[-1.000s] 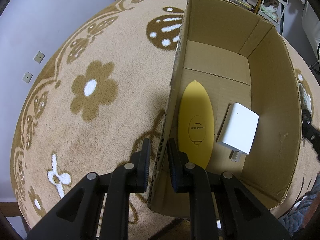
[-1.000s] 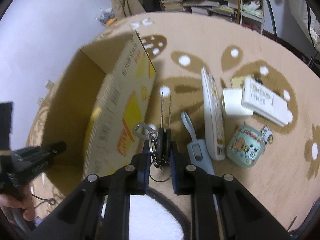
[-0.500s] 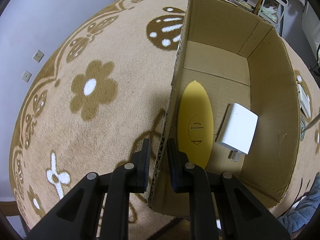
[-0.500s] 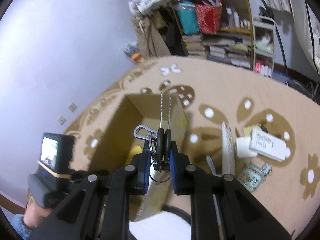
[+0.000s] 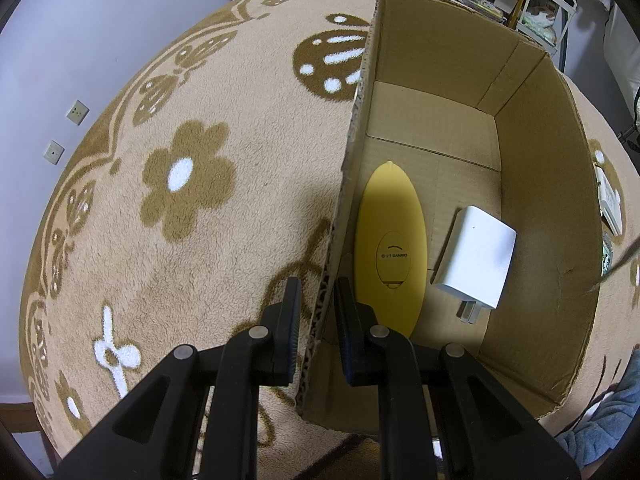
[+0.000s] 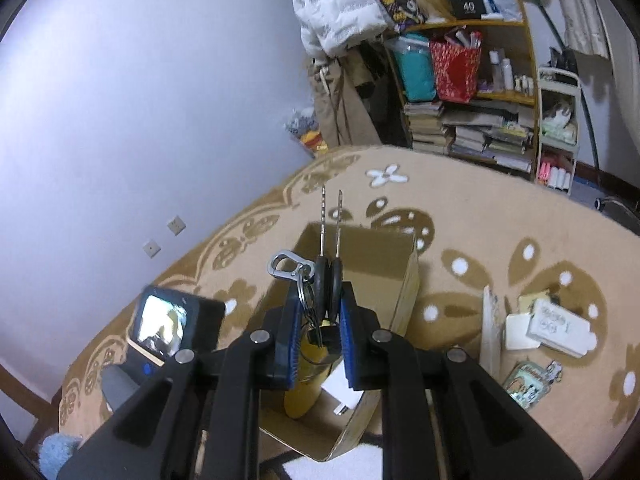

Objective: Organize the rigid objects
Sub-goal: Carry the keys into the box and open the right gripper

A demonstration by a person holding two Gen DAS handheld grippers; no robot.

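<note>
My left gripper [image 5: 317, 322] is clamped on the near side wall of the open brown cardboard box [image 5: 532, 160], 1 finger outside over the beige flower-patterned rug [image 5: 192, 208] and 1 inside, the corrugated edge pinched between them. On the box floor lie a long yellow oval remote [image 5: 390, 244], just beside the wall I hold, and a white rectangular plug charger [image 5: 476, 258] to its right, prongs pointing toward me; the 2 lie apart.

My right gripper [image 6: 320, 328] is closed on a bunch of 2 black-headed keys [image 6: 328, 280], the blades pointing straight away from me and a silver carabiner clip [image 6: 287, 266] hanging off at the left. The bunch is held in the air above the box [image 6: 376, 256], with the yellow remote [image 6: 304, 380] and white charger [image 6: 340, 388] visible below between my fingers. Beside the box on the rug [image 6: 480, 216] lie a long white flat remote [image 6: 490, 328], a white block [image 6: 520, 332], a white power strip [image 6: 560, 328] and a pale green cartoon-printed case [image 6: 528, 384]. The left tool's lit screen [image 6: 160, 326] shows at lower left.
</note>
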